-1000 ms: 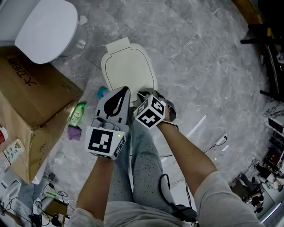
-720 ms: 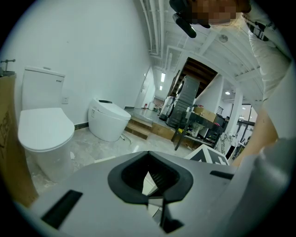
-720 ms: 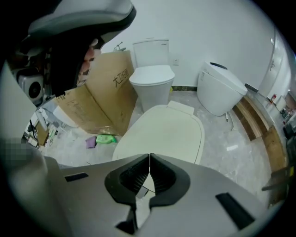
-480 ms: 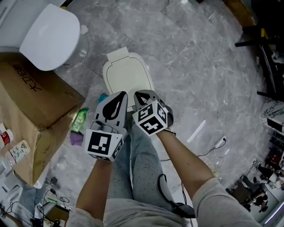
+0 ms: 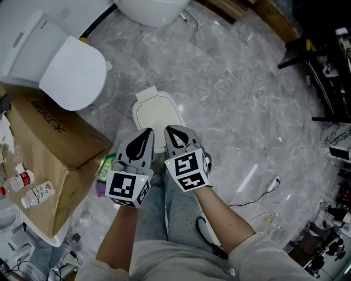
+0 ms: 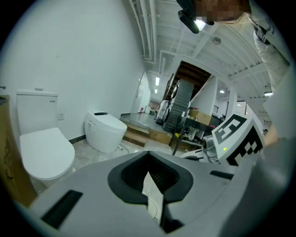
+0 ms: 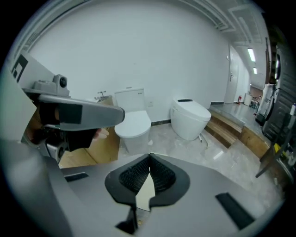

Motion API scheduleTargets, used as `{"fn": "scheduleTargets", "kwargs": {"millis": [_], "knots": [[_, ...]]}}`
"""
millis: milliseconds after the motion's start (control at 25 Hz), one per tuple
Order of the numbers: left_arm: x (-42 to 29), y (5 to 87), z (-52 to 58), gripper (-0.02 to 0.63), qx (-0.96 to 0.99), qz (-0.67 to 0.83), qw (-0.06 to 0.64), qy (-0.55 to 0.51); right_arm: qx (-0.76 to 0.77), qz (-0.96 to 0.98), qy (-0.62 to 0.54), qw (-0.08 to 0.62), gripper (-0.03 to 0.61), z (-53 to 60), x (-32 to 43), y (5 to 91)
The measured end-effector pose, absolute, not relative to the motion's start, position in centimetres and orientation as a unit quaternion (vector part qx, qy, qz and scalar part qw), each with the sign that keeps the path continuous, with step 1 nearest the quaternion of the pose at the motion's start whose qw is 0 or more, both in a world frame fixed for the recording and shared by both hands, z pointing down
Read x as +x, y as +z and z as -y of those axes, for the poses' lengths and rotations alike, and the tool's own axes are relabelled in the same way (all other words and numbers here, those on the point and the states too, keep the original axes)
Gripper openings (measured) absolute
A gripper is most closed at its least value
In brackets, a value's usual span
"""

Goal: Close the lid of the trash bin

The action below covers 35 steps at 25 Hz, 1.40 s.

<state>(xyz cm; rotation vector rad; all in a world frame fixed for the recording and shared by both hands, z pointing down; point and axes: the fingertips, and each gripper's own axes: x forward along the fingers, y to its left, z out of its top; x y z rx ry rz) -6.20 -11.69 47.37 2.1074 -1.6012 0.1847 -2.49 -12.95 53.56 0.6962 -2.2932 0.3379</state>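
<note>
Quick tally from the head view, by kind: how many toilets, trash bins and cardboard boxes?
Toilets: 2
Trash bin: 1
Cardboard box: 1
Total: 4

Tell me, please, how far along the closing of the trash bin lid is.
Done, it seems: the trash bin lid lies flat and closed in the head view. In hand: nothing; the left gripper and right gripper are both shut and empty, side by side over its near edge. Left: nothing visible to do.
</note>
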Motion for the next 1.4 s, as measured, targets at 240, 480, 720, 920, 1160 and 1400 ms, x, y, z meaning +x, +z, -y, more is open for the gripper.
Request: {"fn": "scheduleTargets", "kwargs": {"millis": [240, 480, 720, 920, 1160, 1400], "knots": [[-6.9, 43.4, 12.7, 0.017, 0.781, 0.583, 0.217, 0.056, 0.327, 0.894, 0.126, 0.280, 0.032, 14.8, -3.0, 46.2], [-4.1, 38.2, 14.7, 0.017, 0.788, 0.577, 0.206, 0.058, 0.361, 0.900, 0.111, 0.218, 0.032, 17.5, -0.7, 38.0], [-3.8, 32.9, 12.0, 0.017, 0.804, 0.565, 0.176, 0.054, 0.386, 0.903, 0.087, 0.170, 0.032, 14.4, -1.2, 31.5], [-3.7, 28.1, 10.2, 0.017, 0.810, 0.565, 0.150, 0.048, 0.400, 0.904, 0.062, 0.136, 0.032, 11.8, -0.6, 26.3], [-4.0, 23.2, 7.5, 0.017, 0.810, 0.572, 0.122, 0.036, 0.403, 0.912, 0.003, 0.078, 0.032, 8.4, -0.4, 20.4], [-3.6, 19.2, 5.1, 0.017, 0.804, 0.588, 0.082, 0.024, 0.415, 0.909, -0.020, 0.043, 0.032, 5.9, 1.2, 16.5]]}}
